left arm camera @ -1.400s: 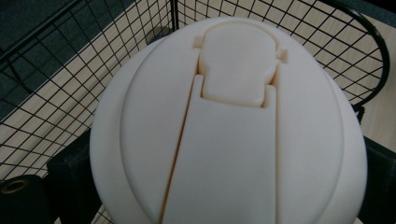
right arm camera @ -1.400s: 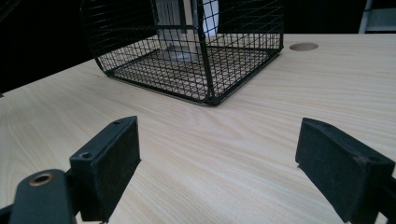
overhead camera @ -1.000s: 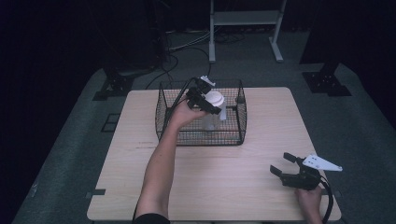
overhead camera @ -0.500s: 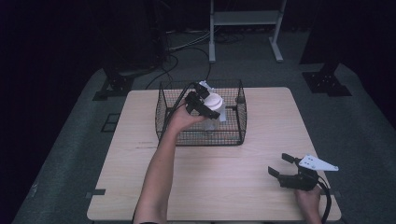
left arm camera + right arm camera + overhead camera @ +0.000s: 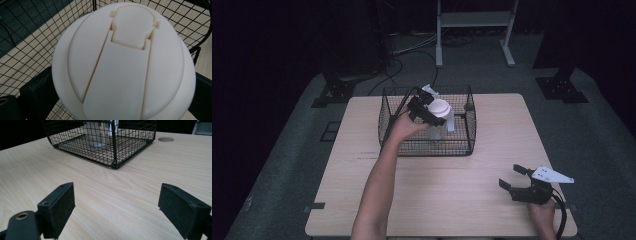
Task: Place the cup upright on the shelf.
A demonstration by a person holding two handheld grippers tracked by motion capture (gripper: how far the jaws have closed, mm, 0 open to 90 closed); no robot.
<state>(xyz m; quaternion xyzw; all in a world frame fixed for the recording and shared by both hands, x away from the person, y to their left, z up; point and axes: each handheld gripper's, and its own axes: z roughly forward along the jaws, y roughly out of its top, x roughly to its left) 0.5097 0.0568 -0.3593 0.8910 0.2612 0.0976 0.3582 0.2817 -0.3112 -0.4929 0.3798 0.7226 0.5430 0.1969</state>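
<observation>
A clear cup with a cream flip-top lid [image 5: 439, 107] stands upright inside a black wire basket [image 5: 427, 149] on the far middle of the table. My left gripper [image 5: 430, 114] reaches into the basket from the left and is shut on the cup just below its lid. In the left gripper view the lid [image 5: 125, 60] is seen from above, with a black jaw pressed against each side and basket mesh [image 5: 30, 45] behind. My right gripper [image 5: 511, 176] rests low near the table's front right corner, open and holding nothing. Its view [image 5: 117, 205] shows the basket [image 5: 112, 150] ahead.
The light wooden table [image 5: 437, 195] stretches between the basket and the right gripper. A round hole [image 5: 165, 139] is set in the tabletop beyond the basket. A white metal stand [image 5: 472, 20] and cables lie on the dark floor behind the table.
The left gripper has sunk slightly with the cup inside the basket. The right gripper has drifted a little to the left, still open.
</observation>
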